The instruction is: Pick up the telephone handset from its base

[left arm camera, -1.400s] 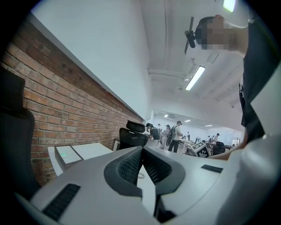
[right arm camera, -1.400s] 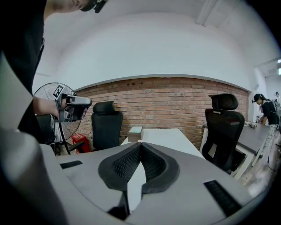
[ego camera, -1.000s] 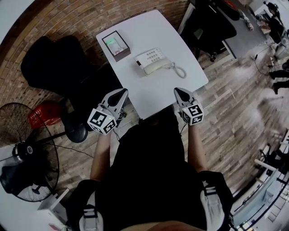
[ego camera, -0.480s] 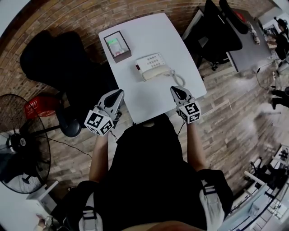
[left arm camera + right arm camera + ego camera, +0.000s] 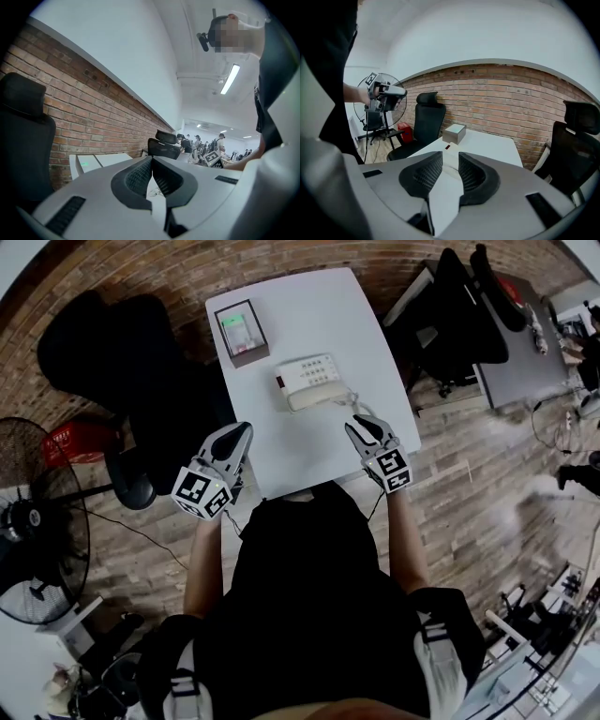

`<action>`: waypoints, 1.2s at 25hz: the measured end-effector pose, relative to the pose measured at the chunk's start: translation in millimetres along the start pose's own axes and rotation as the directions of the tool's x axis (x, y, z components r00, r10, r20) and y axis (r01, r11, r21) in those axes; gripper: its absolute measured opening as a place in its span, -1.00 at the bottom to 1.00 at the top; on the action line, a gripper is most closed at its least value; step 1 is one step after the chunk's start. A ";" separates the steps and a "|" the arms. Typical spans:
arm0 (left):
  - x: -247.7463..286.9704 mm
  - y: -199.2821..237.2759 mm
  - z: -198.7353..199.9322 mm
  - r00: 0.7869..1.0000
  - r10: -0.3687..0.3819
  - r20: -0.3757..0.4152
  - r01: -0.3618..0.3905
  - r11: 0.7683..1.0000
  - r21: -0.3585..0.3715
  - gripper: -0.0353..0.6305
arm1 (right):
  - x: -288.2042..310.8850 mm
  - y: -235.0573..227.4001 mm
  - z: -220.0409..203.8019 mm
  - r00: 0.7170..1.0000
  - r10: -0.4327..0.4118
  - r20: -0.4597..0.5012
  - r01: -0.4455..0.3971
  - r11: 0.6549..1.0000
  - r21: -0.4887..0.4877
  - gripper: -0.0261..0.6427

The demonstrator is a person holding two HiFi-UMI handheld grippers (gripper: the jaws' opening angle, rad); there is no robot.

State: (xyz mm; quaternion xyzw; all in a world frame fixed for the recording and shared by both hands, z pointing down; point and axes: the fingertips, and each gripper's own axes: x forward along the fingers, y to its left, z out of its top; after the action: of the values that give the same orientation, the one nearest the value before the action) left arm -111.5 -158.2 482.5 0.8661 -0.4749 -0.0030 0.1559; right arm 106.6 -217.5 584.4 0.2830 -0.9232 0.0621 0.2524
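On the white rectangular table, right of centre, sits the cream push-button telephone base. Grey box with green top is at the far-left corner, out of the way. Cream handset lies on the base's near side, long axis roughly along the near edge. My right gripper is nearer, just short of it; its jaws have just been opening and stand slightly apart, empty. My left gripper is closed, empty, at the near edge. Coiled cord lies between right jaws and handset; I'd watch for a snag.

Brick wall, wood-plank floor, white table, black office chairs, standing fan, possibly another desk.
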 end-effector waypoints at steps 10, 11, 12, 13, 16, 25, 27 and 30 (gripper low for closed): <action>4.1 4.8 -4.1 0.994 0.105 0.023 -0.104 0.994 -0.037 -0.84 | 33.7 1.4 -8.4 0.987 0.121 -0.108 -0.142 0.967 -0.212 0.45; 3.4 5.6 -4.1 0.993 0.117 0.025 -0.116 0.992 -0.039 -0.84 | 36.9 2.7 -9.1 0.984 0.135 -0.116 -0.158 0.961 -0.226 0.49; 2.7 6.6 -4.0 0.991 0.128 0.026 -0.127 0.991 -0.042 -0.84 | 39.9 3.8 -10.1 0.982 0.147 -0.122 -0.173 0.956 -0.239 0.52; 1.9 7.4 -3.6 0.990 0.139 0.028 -0.138 0.989 -0.044 -0.84 | 42.8 4.8 -11.7 0.979 0.159 -0.128 -0.187 0.950 -0.249 0.54; -0.6 9.1 -3.4 0.984 0.174 0.036 -0.172 0.984 -0.054 -0.84 | 49.2 5.4 -11.3 0.972 0.192 -0.134 -0.222 0.936 -0.272 0.56; -4.0 8.7 -11.1 0.958 0.282 0.057 -0.275 0.956 -0.102 -0.84 | 67.0 -9.8 -13.2 0.946 0.273 -0.174 -0.316 0.891 -0.326 0.55; -4.5 8.5 -13.0 0.950 0.306 0.061 -0.298 0.948 -0.110 -0.84 | 71.6 -13.3 -15.6 0.939 0.288 -0.189 -0.337 0.878 -0.338 0.55; -5.2 8.2 -16.6 0.938 0.342 0.062 -0.333 0.935 -0.120 -0.84 | 79.2 -16.3 -17.5 0.924 0.326 -0.202 -0.378 0.859 -0.345 0.55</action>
State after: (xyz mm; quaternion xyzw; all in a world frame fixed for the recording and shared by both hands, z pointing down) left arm -118.5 -153.6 499.7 0.7612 -0.6217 -0.0374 0.1808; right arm 66.8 -265.5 638.8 0.0503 -0.9344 -0.0524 0.3488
